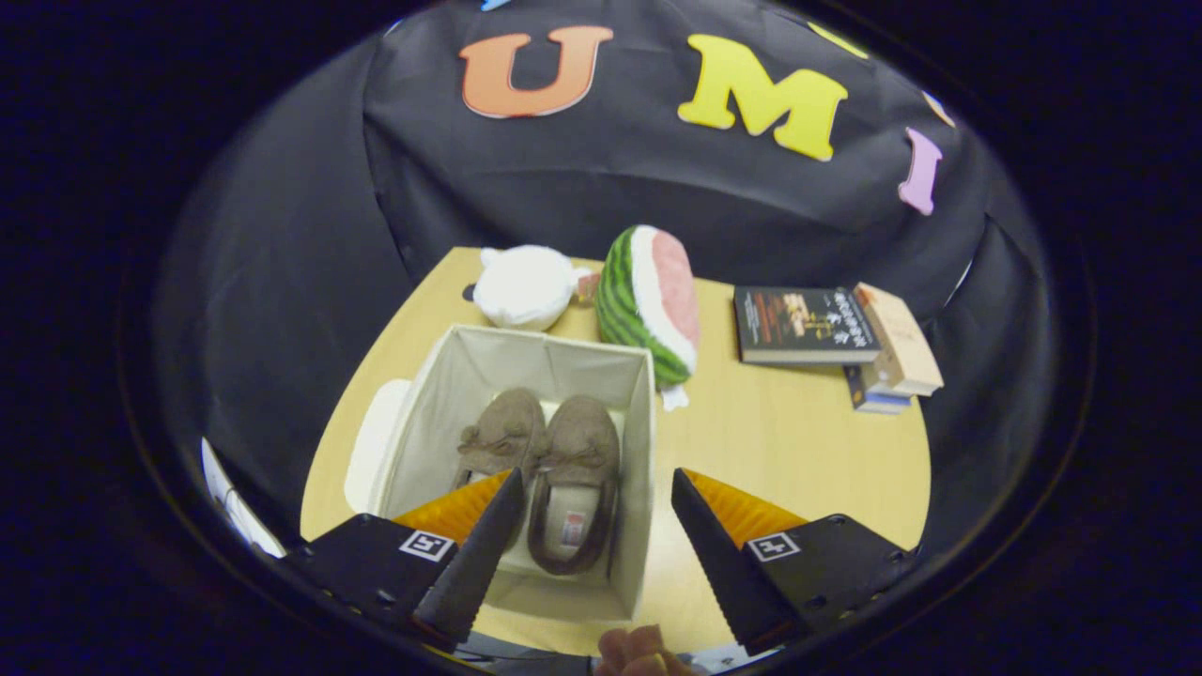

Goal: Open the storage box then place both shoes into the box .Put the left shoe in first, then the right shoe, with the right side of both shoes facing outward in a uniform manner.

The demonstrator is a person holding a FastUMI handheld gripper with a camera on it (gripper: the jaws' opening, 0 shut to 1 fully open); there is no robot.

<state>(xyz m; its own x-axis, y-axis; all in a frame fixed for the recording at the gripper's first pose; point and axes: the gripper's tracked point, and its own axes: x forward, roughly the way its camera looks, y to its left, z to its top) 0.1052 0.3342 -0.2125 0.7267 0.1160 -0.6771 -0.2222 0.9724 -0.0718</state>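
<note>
Black cloth walls back a wooden table [798,441]. Over its near edge the gripper [597,481] hangs with its fingers spread apart and nothing between them but the box's right wall and the right shoe. That box [451,376] is open, pale fabric, standing just ahead of the fingers. Both shoes lie inside, side by side, toes pointing far: brown suede slippers with bows and pale lining. The left shoe [502,432] is partly behind the left finger; the right shoe [577,479] shows whole. A white lid [371,446] lies against the box's left side. Beyond the box sit a white plush [521,286] and a watermelon plush [648,305]; far right, stacked books [826,333].
</note>
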